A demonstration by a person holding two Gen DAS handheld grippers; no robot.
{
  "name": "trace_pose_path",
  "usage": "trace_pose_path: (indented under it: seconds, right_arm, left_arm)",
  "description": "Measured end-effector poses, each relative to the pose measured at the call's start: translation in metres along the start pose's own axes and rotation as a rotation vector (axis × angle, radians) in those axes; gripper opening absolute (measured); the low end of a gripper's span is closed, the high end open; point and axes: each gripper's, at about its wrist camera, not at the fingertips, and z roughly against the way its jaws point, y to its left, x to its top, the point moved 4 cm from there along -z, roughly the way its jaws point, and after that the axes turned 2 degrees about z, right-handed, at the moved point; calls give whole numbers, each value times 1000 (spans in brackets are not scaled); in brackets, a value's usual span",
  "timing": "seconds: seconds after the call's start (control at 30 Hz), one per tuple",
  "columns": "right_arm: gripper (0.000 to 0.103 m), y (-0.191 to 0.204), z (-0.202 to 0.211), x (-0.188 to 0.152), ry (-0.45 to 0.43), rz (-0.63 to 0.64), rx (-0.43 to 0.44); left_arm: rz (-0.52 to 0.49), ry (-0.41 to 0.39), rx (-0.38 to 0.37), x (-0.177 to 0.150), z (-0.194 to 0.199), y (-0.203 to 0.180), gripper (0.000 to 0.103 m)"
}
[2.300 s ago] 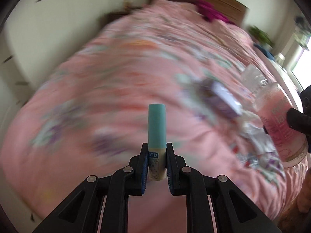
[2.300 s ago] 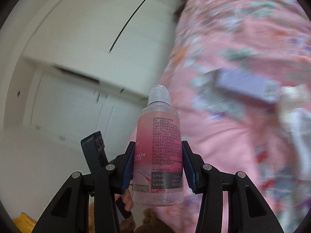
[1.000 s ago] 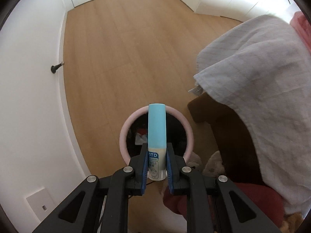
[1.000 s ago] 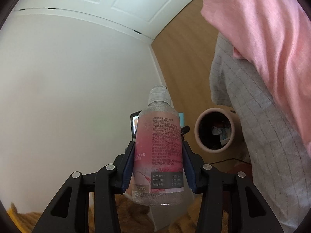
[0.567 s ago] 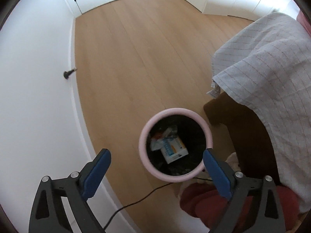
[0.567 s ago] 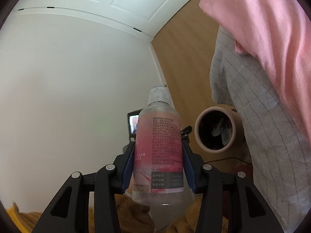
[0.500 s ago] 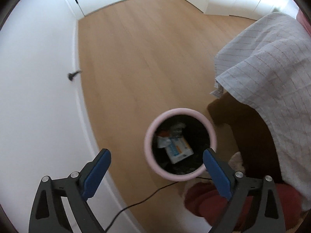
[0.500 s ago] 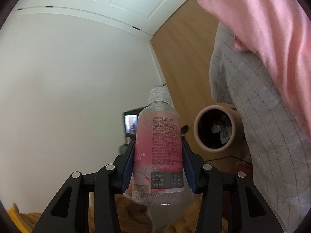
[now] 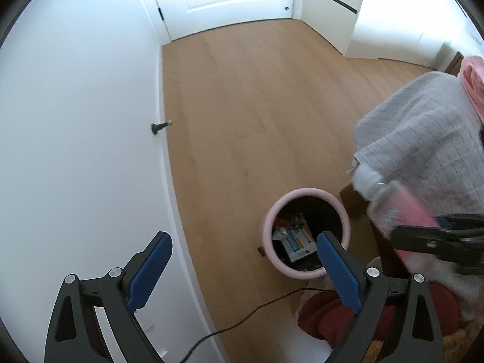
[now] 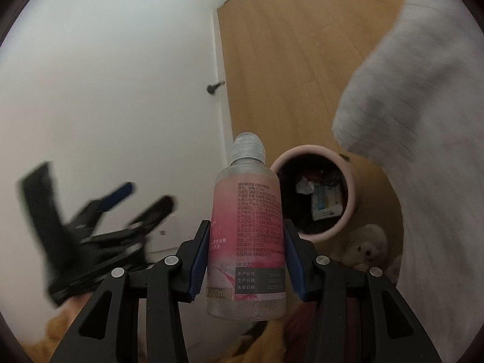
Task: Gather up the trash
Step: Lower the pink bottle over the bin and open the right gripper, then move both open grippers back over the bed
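My right gripper grips the pink bottle mid-body; it's rigid, probably light and slick. My left gripper gapes empty beside the bin.

My left gripper is spread wide, blue pads far apart with nothing between them, tilted down toward the floor; its right finger crosses the near rim of the pink bin, its left finger lies well to the bin's left. My right gripper is clamped on both sides of the pink bottle, holding it upright, neck forward, just left of the bin and nearer to me than its rim.
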Motion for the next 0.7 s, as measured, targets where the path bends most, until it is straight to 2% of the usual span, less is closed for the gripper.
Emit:
trace_pose_path:
  seconds: [0.1,0.17,0.2,0.43,0.57,0.7]
  right_arm:
    - [49,5,-13,8,8,53,-57]
    - [86,7,-17,11,15,75,-92]
    - [89,9,-15,12,10,91,-102]
    - [89,19,34,0,-61,120,-131]
    - [89,21,71,-19,-104,111,-137]
    - [90,16,127,-50,-195,68,-126]
  left_arm:
    - [7,-9,11,2,5,4,97]
    - [12,-13,16,3,6,6,97]
    - [12,-12,17,4,7,6,97]
    - [3,-17,6,4,10,-3,97]
    - [-29,-35,-17,6,20,-19,97]
    - [-60,-47,-74,10,30,-46,97]
